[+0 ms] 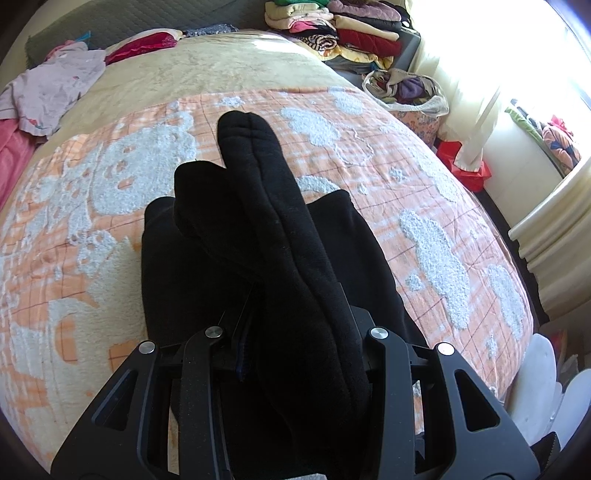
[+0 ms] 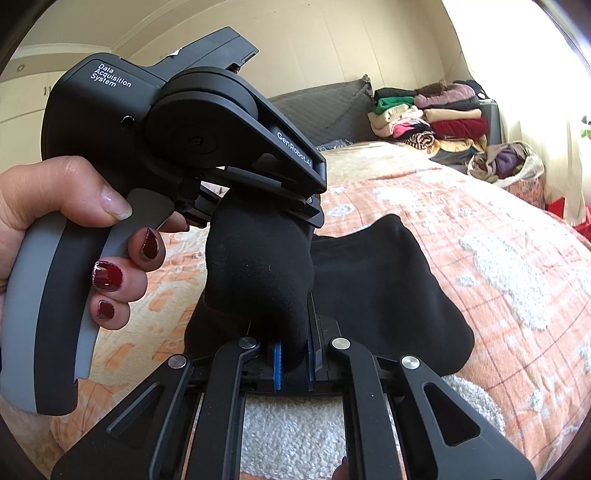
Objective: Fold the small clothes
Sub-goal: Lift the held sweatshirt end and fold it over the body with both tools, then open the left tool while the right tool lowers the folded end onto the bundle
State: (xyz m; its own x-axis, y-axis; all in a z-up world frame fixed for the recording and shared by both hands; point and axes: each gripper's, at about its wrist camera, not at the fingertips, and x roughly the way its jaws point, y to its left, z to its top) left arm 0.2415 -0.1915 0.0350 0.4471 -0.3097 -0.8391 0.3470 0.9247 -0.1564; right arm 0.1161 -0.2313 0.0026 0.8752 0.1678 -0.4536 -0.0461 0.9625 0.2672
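Note:
A small black garment [image 1: 266, 236] hangs between both grippers above the orange-and-white bedspread [image 1: 424, 206]. In the left wrist view my left gripper [image 1: 291, 325] is shut on the black cloth, which drapes thickly over its fingers and hides the tips. In the right wrist view my right gripper [image 2: 293, 354] is shut on a bunched part of the same black garment [image 2: 388, 280] between its blue pads [image 2: 277, 363]. The left gripper [image 2: 258, 206] shows there too, held by a hand with dark red nails, clamping the cloth from above.
A stack of folded clothes [image 1: 354, 29] sits at the bed's far end, next to a bag of clothes [image 1: 406, 88]. Loose pink and lilac garments [image 1: 51, 88] lie at the far left. A bright window and curtain [image 1: 498, 74] are on the right.

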